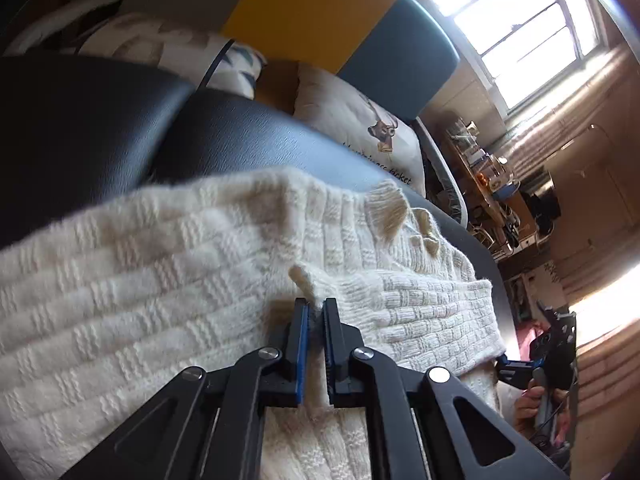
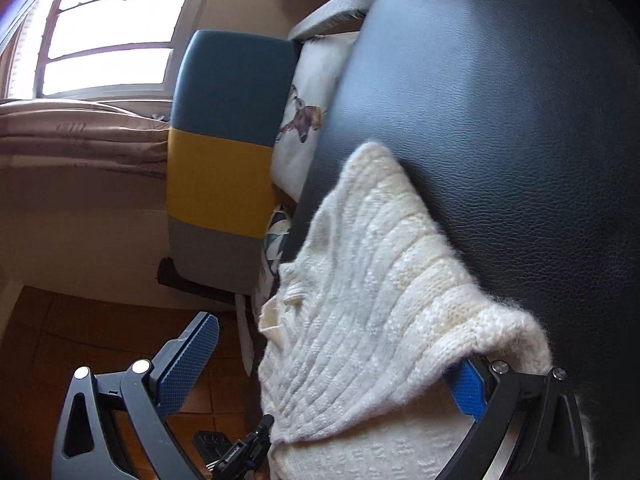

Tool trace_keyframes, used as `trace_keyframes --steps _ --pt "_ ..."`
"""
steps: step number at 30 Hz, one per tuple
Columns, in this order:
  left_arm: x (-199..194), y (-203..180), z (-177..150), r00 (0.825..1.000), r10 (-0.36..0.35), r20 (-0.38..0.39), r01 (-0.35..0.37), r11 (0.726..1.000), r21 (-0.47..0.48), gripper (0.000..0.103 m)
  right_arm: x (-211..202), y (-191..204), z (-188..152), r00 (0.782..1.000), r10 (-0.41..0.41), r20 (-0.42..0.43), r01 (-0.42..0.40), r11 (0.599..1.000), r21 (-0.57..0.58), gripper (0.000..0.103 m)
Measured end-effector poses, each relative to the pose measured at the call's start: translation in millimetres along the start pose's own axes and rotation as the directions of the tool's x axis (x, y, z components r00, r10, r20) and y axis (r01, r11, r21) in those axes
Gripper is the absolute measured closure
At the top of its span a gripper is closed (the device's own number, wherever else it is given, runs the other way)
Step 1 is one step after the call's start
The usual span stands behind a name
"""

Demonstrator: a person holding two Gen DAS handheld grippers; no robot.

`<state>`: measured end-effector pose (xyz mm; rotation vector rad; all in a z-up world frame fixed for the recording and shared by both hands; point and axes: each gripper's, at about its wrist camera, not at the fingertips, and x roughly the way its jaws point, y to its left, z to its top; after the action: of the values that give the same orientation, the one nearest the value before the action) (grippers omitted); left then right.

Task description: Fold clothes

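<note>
A cream knitted sweater point(image 1: 160, 280) lies on a black leather seat point(image 1: 100, 120). My left gripper point(image 1: 316, 308) is shut on a pinch of the sweater's fabric near a folded edge. In the right wrist view the sweater point(image 2: 360, 300) drapes over the seat's edge point(image 2: 500, 120). My right gripper point(image 2: 340, 356) is open wide, with the sweater between its blue pads; one fingertip point(image 2: 200, 344) hangs over the floor and the other fingertip point(image 2: 468, 388) sits under the knit. The right gripper also shows in the left wrist view point(image 1: 552, 344), held in a hand.
A white printed cushion point(image 1: 360, 128) and a patterned cushion point(image 1: 180, 52) lie behind the seat. A blue, yellow and grey headboard point(image 2: 224, 140) stands beyond. A bright window point(image 1: 512, 20), curtains and a cluttered desk point(image 1: 492, 184) are to the right. A wooden floor point(image 2: 80, 320) is below.
</note>
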<state>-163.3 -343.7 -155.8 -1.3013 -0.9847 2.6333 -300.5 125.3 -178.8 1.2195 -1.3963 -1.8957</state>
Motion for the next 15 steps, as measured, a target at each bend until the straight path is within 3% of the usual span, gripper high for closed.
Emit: trace_keyframes --steps 7,12,15 --pt "-13.8 -0.4 16.4 0.996 0.053 0.066 -0.053 0.999 -0.002 0.098 -2.7 -7.5 -2.2 0.999 0.050 -0.013 -0.049 0.997 0.054 0.000" --pt "-2.8 6.6 11.9 0.994 0.110 0.018 -0.111 0.994 0.010 0.098 -4.3 -13.3 -4.8 0.998 0.055 -0.032 -0.053 0.996 0.066 0.000" --pt "-5.1 18.3 7.7 0.990 0.138 0.012 -0.137 0.989 -0.054 0.097 -8.2 -10.4 -7.8 0.996 0.051 -0.077 -0.047 0.998 0.049 0.000"
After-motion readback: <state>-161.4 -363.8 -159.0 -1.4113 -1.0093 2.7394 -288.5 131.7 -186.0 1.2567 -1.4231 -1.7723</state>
